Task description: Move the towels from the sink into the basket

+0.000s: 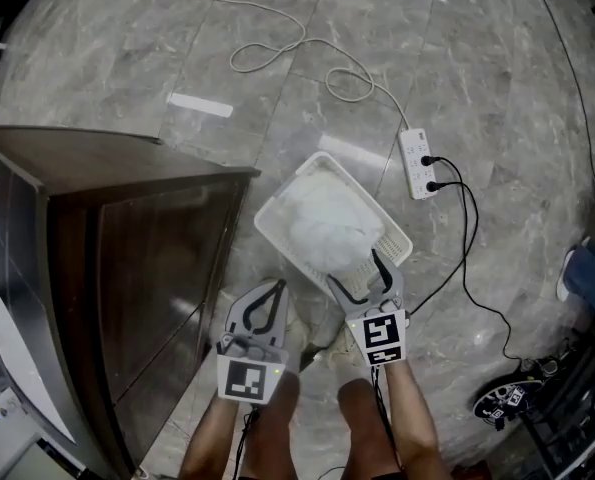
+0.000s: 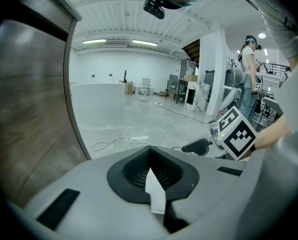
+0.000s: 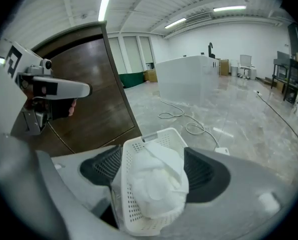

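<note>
Cable [image 1: 302,30] and power strip [image 1: 415,163] trail over marbled floor [image 1: 497,88] beyond perforated plastic basket [image 1: 267,224] of fluffy towels [image 1: 327,220], wooden cabinet [image 1: 127,168] beside; right tool [image 1: 357,272] wide, left tool [image 1: 276,286] closed

No text, label, brand or number can be read anywhere here.

Basket [image 1: 387,240]: white plastic, rectangular, perforated walls w/ solid rim; upright on grey marbled floor [image 1: 497,88], set diagonally in head view, just off the corner of a dark wood cabinet [image 1: 127,228]. Towels [image 1: 327,218]: white, crumpled into one soft heap inside basket, filling most of it and mounding approx. to rim level; individual pieces can't be told apart.
</note>
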`<control>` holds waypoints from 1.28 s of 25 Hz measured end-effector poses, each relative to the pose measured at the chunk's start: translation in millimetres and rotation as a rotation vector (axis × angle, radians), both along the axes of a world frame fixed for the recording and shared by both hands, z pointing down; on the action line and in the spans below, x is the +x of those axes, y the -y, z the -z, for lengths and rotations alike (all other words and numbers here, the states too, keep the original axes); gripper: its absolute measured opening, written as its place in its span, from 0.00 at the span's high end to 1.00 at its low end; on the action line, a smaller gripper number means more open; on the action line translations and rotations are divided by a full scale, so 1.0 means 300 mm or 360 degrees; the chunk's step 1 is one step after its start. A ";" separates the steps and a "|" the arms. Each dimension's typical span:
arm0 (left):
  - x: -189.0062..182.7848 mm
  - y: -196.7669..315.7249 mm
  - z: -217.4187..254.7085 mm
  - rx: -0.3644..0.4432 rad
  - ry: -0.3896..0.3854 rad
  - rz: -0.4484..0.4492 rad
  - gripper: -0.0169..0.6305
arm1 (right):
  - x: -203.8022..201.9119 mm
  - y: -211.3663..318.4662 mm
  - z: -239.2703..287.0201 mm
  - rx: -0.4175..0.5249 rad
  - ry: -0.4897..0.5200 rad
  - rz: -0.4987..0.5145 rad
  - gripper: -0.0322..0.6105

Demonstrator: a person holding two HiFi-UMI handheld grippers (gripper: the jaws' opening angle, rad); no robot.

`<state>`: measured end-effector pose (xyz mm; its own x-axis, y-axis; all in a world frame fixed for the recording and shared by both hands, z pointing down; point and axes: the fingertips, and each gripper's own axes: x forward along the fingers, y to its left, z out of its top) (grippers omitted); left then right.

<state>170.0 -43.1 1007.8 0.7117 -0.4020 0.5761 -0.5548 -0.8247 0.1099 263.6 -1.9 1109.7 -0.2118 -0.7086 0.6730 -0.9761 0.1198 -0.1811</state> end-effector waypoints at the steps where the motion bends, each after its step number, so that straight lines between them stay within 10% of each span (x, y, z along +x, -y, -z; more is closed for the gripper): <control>1: 0.009 0.010 0.034 0.0007 -0.0014 0.0009 0.96 | 0.005 0.008 0.041 0.0014 0.0014 0.0000 0.34; 32: 0.119 0.006 1.642 0.0620 -0.0368 -0.0031 0.96 | 0.123 0.041 1.837 0.0702 -0.0213 -0.0150 0.71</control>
<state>205.8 -44.8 515.2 0.8133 -0.5426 0.2098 -0.5362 -0.8391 -0.0914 300.4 -14.2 558.6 -0.0647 -0.9451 0.3204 -0.9978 0.0669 -0.0042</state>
